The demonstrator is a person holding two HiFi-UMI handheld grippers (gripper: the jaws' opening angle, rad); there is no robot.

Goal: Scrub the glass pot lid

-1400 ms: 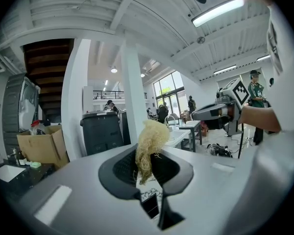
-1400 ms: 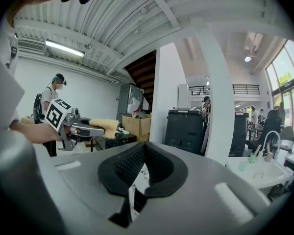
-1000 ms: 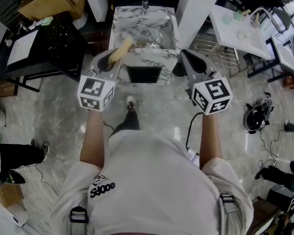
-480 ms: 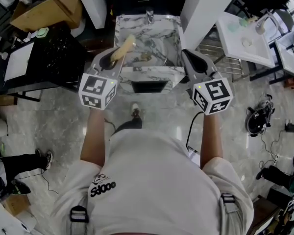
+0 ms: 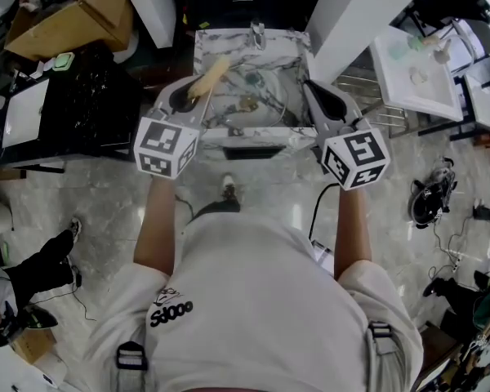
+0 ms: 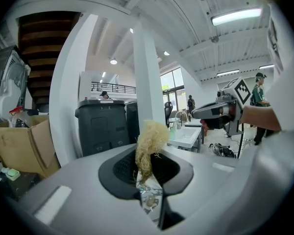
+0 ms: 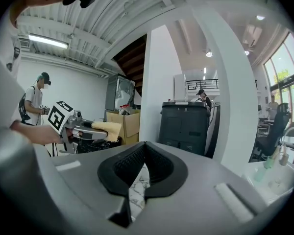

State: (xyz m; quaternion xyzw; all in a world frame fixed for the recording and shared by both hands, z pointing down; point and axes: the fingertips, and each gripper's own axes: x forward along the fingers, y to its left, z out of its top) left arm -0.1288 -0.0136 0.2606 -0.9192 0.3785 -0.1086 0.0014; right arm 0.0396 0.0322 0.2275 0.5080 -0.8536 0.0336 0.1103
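My left gripper (image 5: 194, 92) is shut on a yellowish fibre scrubber (image 5: 209, 76), which sticks out past its tips. In the left gripper view the scrubber (image 6: 149, 145) stands up between the dark pads. My right gripper (image 5: 310, 90) is shut with nothing in it; its pads (image 7: 132, 166) meet at the tips. Both hang in front of a marble sink (image 5: 215, 134). A glass pot lid (image 5: 271, 95) seems to lie in the basin, seen only as a faint rim. Each gripper shows in the other's view: the right gripper (image 6: 213, 112) and the left gripper (image 7: 83, 126) with the scrubber (image 7: 108, 128).
A tap (image 5: 258, 31) stands at the sink's far edge. White pillars (image 5: 151, 6) flank it. A black cabinet (image 5: 73, 104) is to the left, a cardboard box (image 5: 73, 15) behind it, and white basins (image 5: 412, 72) on a rack are to the right. People stand around.
The sink has drawn nearer in the head view as the person stepped toward it. Both grippers keep the same pose, with the scrubber still held.
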